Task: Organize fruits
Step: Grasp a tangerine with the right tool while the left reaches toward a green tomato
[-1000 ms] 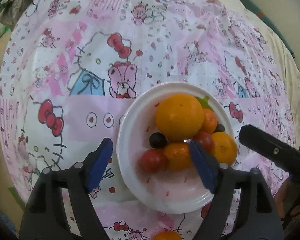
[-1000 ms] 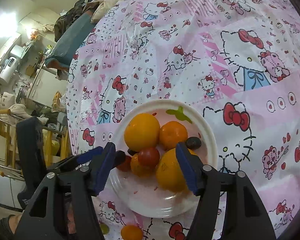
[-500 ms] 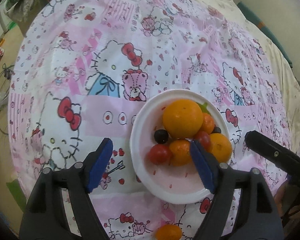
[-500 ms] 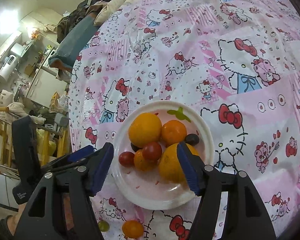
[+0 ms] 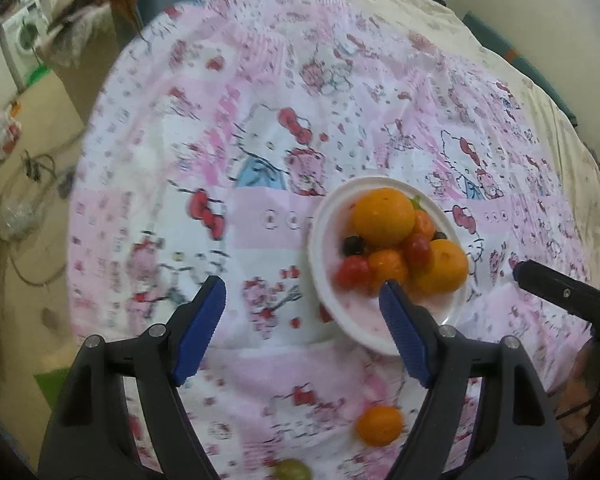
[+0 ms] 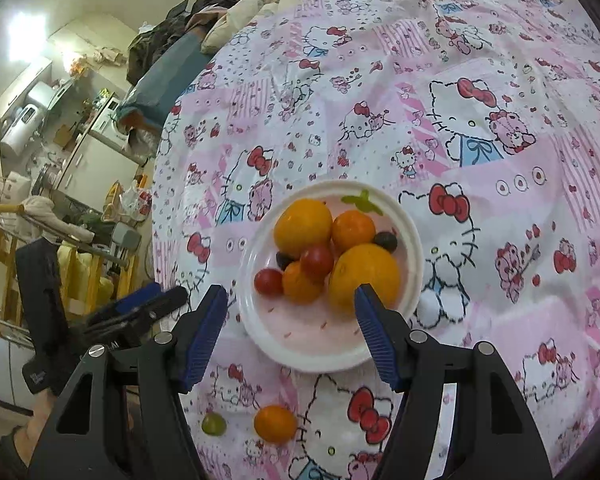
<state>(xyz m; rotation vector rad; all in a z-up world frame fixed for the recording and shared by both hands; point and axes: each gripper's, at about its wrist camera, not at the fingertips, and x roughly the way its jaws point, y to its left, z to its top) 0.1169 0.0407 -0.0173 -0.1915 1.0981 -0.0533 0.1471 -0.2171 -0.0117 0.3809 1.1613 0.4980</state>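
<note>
Each gripper, left gripper (image 5: 302, 316) and right gripper (image 6: 287, 327) alike, has black angular plastic arms with silver screw heads at the pivots. The fingers (image 6: 370, 332) carry ribbed blue pads. Bare skin, probably a forearm, shows at the right view's lower left.

The left wrist view is smeared with motion blur, so the tablecloth (image 5: 260, 168) print reads as soft blotches. A green fruit (image 5: 292, 471) is cut off by the bottom edge there. On the plate (image 6: 324, 354), a dark berry (image 6: 284, 259) sits mostly hidden behind a tomato (image 6: 317, 261). The right finger (image 6: 374, 336) covers the lower edge of the big orange (image 6: 364, 276).
</note>
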